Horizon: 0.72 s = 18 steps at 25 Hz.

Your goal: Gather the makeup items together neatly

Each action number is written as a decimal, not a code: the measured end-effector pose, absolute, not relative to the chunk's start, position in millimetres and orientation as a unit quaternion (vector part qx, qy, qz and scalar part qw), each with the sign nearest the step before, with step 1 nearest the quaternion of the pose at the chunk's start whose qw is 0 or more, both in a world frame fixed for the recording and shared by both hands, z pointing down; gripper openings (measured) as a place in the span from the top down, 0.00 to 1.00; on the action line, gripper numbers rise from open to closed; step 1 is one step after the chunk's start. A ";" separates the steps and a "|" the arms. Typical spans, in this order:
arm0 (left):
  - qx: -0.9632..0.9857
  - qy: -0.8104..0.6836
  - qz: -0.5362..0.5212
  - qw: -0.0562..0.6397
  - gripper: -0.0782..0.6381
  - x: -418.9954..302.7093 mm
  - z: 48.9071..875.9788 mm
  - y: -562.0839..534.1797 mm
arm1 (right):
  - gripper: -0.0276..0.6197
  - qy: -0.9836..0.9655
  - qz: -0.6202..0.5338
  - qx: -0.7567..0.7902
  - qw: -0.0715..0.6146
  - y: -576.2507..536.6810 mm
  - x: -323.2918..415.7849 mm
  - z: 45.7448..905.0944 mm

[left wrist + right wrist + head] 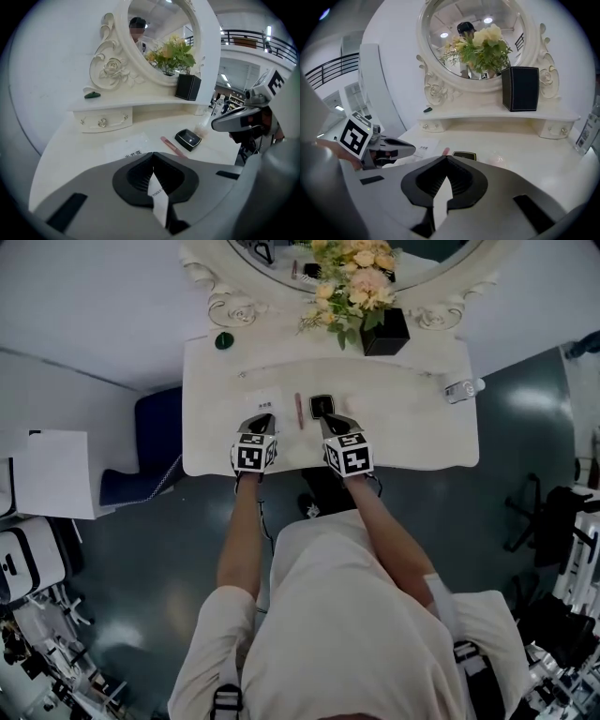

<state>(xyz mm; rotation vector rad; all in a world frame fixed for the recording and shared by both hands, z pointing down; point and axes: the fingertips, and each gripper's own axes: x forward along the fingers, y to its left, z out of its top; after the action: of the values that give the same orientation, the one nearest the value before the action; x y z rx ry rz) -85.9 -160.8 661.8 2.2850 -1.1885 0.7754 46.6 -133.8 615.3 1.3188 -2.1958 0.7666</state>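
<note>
Black vase (385, 333) holds flowers (354, 279); black compact (322, 406) lies closed on dresser (417, 432).

Items on the bench (412, 442)
A paper card (263, 399), a makeup pencil (299, 411) and a compact (322, 404) are set side by side, left to right; a flower box (384, 332) is placed behind them on the shelf (281, 351).

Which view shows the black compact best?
Left gripper view: the compact lies whole and unblocked. Head view shows it small, at the right gripper's tip. Right gripper view catches only its far edge above the jaws.
</note>
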 end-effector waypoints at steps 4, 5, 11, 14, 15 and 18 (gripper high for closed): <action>0.828 -0.448 0.262 0.211 0.87 -82.1 638.6 -151.5 | 0.90 -0.787 0.280 0.503 0.220 -131.6 70.8 610.3; 0.829 -0.452 0.256 0.209 0.87 -80.4 633.2 -147.8 | 0.90 -0.784 0.281 0.509 0.216 -130.2 76.9 608.8; 0.829 -0.467 0.228 0.204 0.87 -74.8 610.4 -124.5 | 0.90 -0.775 0.280 0.530 0.203 -114.8 102.6 604.4; 0.829 -0.480 0.207 0.199 0.87 -69.7 597.3 -112.5 | 0.90 -0.775 0.274 0.532 0.205 -102.3 111.7 605.0; 0.828 -0.483 0.201 0.200 0.87 -67.5 594.7 -107.6 | 0.90 -0.775 0.269 0.531 0.210 -97.5 114.2 605.5; 0.828 -0.489 0.187 0.203 0.87 -58.9 589.2 -92.1 | 0.90 -0.776 0.259 0.531 0.220 -84.5 121.1 607.8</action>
<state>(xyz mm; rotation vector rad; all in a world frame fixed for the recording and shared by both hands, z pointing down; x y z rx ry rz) -58.9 -92.1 589.2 2.3095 -1.3633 0.5210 121.1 -84.5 607.8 1.4694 -2.1461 0.7151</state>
